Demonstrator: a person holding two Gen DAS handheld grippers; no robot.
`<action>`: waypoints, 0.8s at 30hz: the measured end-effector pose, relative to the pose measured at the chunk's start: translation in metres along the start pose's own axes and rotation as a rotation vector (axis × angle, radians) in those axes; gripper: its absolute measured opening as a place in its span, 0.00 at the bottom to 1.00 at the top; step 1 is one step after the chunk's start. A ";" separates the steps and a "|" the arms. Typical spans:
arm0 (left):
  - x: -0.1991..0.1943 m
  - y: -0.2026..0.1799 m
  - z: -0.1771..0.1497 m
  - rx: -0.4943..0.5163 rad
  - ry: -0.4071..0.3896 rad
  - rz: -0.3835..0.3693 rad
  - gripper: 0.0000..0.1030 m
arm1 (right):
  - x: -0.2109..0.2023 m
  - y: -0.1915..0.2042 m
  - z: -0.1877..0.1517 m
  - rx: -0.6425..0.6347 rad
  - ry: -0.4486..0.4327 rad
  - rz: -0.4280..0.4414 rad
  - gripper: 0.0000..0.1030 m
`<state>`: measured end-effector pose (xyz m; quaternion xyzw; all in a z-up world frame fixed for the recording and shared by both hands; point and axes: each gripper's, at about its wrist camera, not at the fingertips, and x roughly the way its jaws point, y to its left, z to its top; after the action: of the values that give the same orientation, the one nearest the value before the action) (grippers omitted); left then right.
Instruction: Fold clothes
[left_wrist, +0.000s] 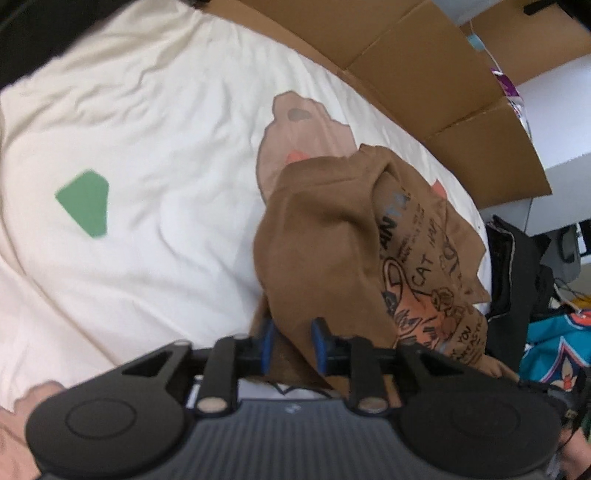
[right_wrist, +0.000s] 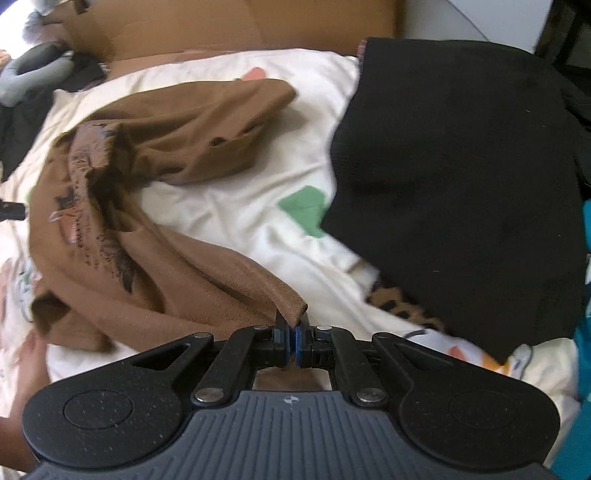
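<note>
The right gripper (right_wrist: 293, 334) pinched a hem of the brown T-shirt (right_wrist: 155, 236). The shirt (with cat drawings) lay bunched on the white bedsheet (left_wrist: 147, 129). The left gripper (left_wrist: 294, 341) was let go, brown cloth loose between its jaws.

Printed in black on the brown T-shirt (left_wrist: 332, 240), right of centre in the left wrist view: "CAT" and, lower down, "YOU", legible among blurred lettering; the same print in the right wrist view too smeared to read.
</note>
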<state>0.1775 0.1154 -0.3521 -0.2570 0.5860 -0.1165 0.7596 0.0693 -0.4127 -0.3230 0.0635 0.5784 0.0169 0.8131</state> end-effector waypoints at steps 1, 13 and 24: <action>0.004 -0.001 0.000 0.003 -0.002 -0.009 0.27 | 0.002 -0.002 -0.001 0.003 0.002 -0.003 0.00; 0.000 -0.031 0.023 0.001 -0.073 -0.146 0.02 | 0.006 -0.001 -0.009 0.023 0.007 0.026 0.00; 0.007 -0.148 0.061 0.247 -0.058 -0.292 0.02 | 0.005 -0.002 -0.014 0.058 -0.007 0.056 0.00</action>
<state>0.2561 0.0035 -0.2691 -0.2475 0.5017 -0.2892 0.7768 0.0580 -0.4134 -0.3325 0.1032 0.5740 0.0224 0.8120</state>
